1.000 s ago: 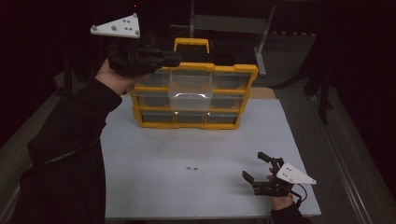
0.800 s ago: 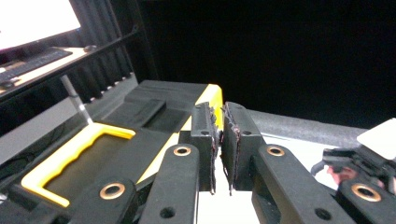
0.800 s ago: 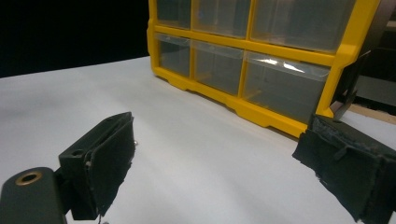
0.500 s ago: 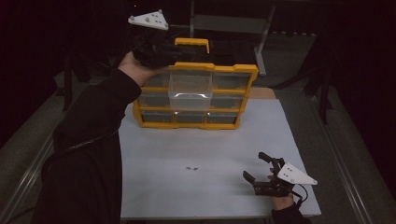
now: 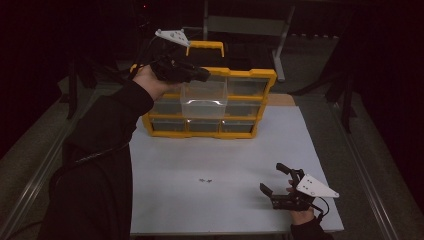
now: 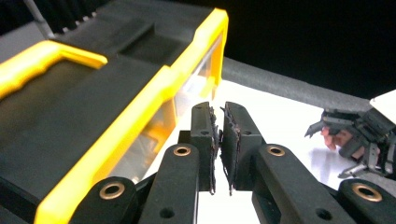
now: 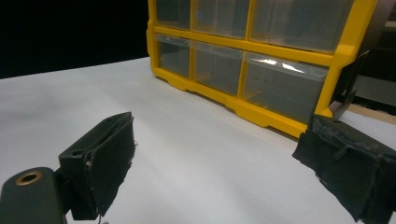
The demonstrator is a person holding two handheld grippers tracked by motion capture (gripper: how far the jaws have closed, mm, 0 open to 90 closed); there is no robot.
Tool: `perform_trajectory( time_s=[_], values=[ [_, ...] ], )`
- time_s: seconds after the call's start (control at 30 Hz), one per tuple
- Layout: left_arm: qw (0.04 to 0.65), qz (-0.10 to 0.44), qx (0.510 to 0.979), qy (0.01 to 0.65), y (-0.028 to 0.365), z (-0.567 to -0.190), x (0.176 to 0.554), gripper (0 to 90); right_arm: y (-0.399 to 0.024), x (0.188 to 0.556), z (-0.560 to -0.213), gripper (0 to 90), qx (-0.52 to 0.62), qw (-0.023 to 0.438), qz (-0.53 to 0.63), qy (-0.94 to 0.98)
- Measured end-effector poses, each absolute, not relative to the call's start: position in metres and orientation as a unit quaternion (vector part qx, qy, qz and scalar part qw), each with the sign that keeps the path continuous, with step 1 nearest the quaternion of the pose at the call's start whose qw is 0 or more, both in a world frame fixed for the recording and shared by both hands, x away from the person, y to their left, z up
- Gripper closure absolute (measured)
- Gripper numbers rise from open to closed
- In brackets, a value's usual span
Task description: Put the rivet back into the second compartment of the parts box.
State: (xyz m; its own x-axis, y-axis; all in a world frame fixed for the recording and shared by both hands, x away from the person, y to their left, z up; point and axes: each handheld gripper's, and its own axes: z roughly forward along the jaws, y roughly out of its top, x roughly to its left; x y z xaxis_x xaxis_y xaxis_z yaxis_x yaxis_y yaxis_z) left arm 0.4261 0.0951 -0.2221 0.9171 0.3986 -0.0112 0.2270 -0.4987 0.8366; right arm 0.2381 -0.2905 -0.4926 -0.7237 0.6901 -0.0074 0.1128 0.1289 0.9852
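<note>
A yellow drawer organizer (image 5: 260, 85) with clear drawers stands at the back of the white table (image 5: 235, 150). Its top middle drawer (image 5: 202, 100) is pulled out. My left gripper (image 5: 204, 76) hovers over the organizer's top edge, just above that drawer. In the left gripper view its jaws (image 6: 218, 144) are pressed nearly together and nothing shows between them. My right gripper (image 5: 272, 178) rests low near the table's front right, wide open and empty (image 7: 229, 158), facing the organizer (image 7: 261, 51). Two tiny dark pieces (image 5: 205, 180) lie on the table's middle.
The organizer has a black top with a yellow handle (image 5: 205, 47). A metal stand (image 5: 245, 22) is behind the table in the dark. The left gripper view catches the right gripper (image 6: 359, 135) far off over the white surface.
My left gripper has swung rightward from the organizer's upper left corner to above the pulled-out middle drawer. The right gripper has stayed in place.
</note>
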Motion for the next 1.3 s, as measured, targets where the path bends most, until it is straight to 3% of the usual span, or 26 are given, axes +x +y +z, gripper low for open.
perform_trajectory(
  time_s=[0.37,0.5,0.63,0.67,0.7,0.83,0.87,1.0,1.3],
  values=[
    [0.41,0.099,0.883,0.204,0.09,-0.238,0.432,81.7,-0.289,0.24,-0.493,9.2,0.284,0.238,0.594,0.714],
    [0.428,0.103,0.872,0.214,0.092,-0.237,0.432,69.2,-0.289,0.239,-0.493,9.4,0.284,0.239,0.593,0.715],
    [0.448,0.104,0.86,0.22,0.095,-0.235,0.431,49.7,-0.289,0.239,-0.493,9.4,0.283,0.241,0.592,0.715],
    [0.448,0.104,0.86,0.22,0.095,-0.235,0.431,49.7,-0.289,0.239,-0.493,9.4,0.283,0.242,0.592,0.715],
    [0.461,0.1,0.853,0.222,0.099,-0.233,0.427,38.7,-0.29,0.239,-0.493,9.4,0.283,0.242,0.592,0.715],
    [0.463,0.097,0.851,0.228,0.102,-0.231,0.423,16.2,-0.29,0.239,-0.493,9.4,0.284,0.242,0.591,0.715],
    [0.465,0.1,0.849,0.23,0.104,-0.231,0.42,16.2,-0.29,0.239,-0.493,9.3,0.284,0.243,0.591,0.715],
    [0.468,0.099,0.847,0.232,0.112,-0.23,0.413,1.6,-0.289,0.238,-0.492,9.4,0.283,0.244,0.592,0.714],
    [0.48,0.111,0.84,0.229,0.137,-0.233,0.384,0.0,-0.289,0.238,-0.492,9.4,0.285,0.245,0.591,0.714]
  ],
)
